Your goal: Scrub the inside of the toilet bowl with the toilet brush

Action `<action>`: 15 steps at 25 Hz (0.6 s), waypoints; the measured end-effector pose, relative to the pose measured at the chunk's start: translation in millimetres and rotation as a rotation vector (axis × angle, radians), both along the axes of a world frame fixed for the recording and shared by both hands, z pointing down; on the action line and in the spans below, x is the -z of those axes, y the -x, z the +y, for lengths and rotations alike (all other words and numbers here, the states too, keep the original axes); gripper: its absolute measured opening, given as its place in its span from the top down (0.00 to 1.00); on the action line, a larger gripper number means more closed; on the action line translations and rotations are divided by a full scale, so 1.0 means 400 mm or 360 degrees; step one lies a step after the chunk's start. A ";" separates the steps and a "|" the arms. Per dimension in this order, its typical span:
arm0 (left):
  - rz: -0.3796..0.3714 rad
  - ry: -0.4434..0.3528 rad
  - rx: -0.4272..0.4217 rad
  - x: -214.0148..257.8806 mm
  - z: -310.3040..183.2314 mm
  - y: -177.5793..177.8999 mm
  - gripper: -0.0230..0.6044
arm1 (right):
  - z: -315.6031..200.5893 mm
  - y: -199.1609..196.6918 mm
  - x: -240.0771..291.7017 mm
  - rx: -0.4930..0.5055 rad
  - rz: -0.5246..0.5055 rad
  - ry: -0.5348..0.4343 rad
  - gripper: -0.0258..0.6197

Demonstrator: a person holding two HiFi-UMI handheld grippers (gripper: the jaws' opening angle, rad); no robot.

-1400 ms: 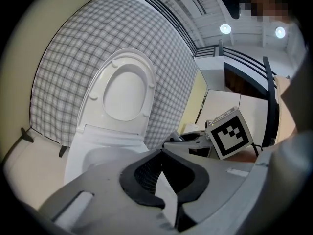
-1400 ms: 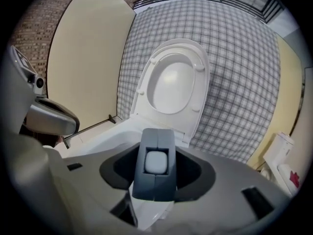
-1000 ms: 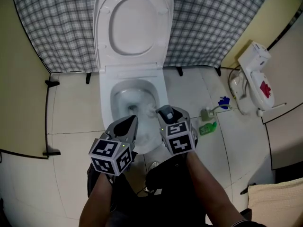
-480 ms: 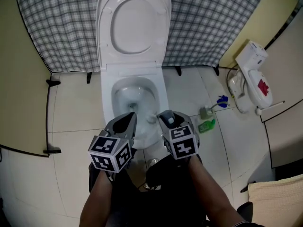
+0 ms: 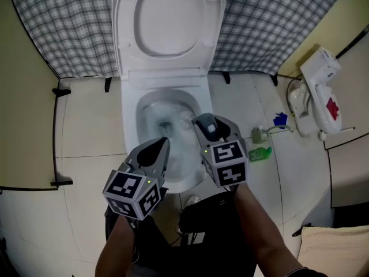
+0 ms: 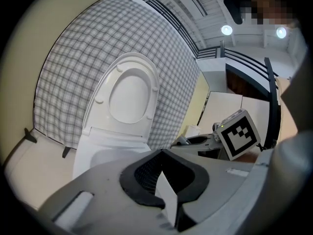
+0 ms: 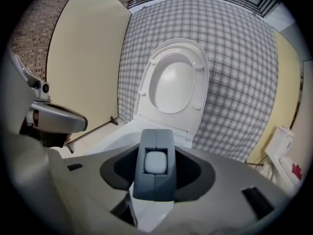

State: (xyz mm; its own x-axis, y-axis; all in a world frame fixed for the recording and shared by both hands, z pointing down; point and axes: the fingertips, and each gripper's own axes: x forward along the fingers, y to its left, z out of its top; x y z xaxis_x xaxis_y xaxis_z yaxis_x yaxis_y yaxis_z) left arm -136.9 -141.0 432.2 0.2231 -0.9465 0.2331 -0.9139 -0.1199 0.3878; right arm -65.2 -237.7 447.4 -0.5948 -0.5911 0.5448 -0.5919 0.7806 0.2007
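Observation:
The white toilet stands with lid [image 5: 170,16] and seat raised; its bowl rim [image 5: 130,126] is open below me. My right gripper [image 5: 204,120] hangs over the bowl's right side, shut on the grey toilet brush handle [image 5: 209,127], whose white-capped end [image 7: 156,161] sits between the jaws in the right gripper view. The brush head [image 5: 185,119] is a pale blur down in the bowl. My left gripper [image 5: 162,142] hovers over the bowl's front left, jaws together, holding nothing; the left gripper view also shows it [image 6: 164,156] pointing at the lid.
A checked curtain [image 5: 277,22] hangs behind the toilet. On the tiled floor to the right lie a green bottle [image 5: 260,153], a blue item [image 5: 280,120] and a white wall unit [image 5: 320,91]. The person's dark shoes [image 5: 207,218] stand in front of the bowl.
My right gripper has pushed the brush farther over the bowl, toward its back. The left gripper has stayed at the front rim, drifting only slightly.

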 end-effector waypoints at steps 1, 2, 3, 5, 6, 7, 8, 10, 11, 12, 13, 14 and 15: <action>0.0003 0.0005 -0.0002 -0.005 -0.007 0.002 0.95 | -0.018 0.011 -0.001 0.0003 -0.0007 -0.0011 0.64; 0.0007 0.0010 -0.0003 -0.010 -0.012 0.004 0.95 | -0.035 0.020 -0.003 0.0006 -0.0009 -0.0024 0.64; 0.0012 0.0016 -0.0002 -0.015 -0.016 0.005 0.95 | -0.049 0.028 -0.006 0.0011 -0.0009 -0.0036 0.64; 0.0017 0.0028 0.0004 -0.026 -0.019 0.007 0.95 | -0.067 0.045 -0.011 0.0027 -0.0021 -0.0044 0.64; 0.0017 0.0033 0.0008 -0.030 -0.019 0.008 0.95 | -0.072 0.053 -0.016 0.0036 -0.0025 -0.0042 0.64; 0.0017 0.0037 0.0010 -0.034 -0.019 0.008 0.95 | -0.074 0.057 -0.022 0.0042 -0.0021 -0.0039 0.64; 0.0017 0.0039 0.0011 -0.036 -0.018 0.008 0.95 | -0.075 0.059 -0.027 0.0044 -0.0014 -0.0035 0.64; 0.0017 0.0043 0.0013 -0.038 -0.016 0.011 0.95 | -0.069 0.059 -0.032 0.0043 0.0000 -0.0022 0.64; 0.0016 0.0045 0.0015 -0.037 -0.015 0.013 0.95 | -0.060 0.058 -0.033 0.0043 0.0008 -0.0012 0.64; 0.0016 0.0046 0.0019 -0.036 -0.013 0.016 0.95 | -0.050 0.055 -0.036 0.0044 0.0018 -0.0001 0.64; 0.0018 0.0048 0.0022 -0.034 -0.010 0.016 0.95 | -0.039 0.049 -0.042 0.0044 0.0032 0.0012 0.64; 0.0021 0.0047 0.0025 -0.029 -0.008 0.016 0.95 | -0.026 0.041 -0.048 0.0043 0.0046 0.0027 0.64; 0.0023 0.0045 0.0028 -0.022 -0.005 0.015 0.95 | -0.012 0.031 -0.053 0.0041 0.0057 0.0044 0.64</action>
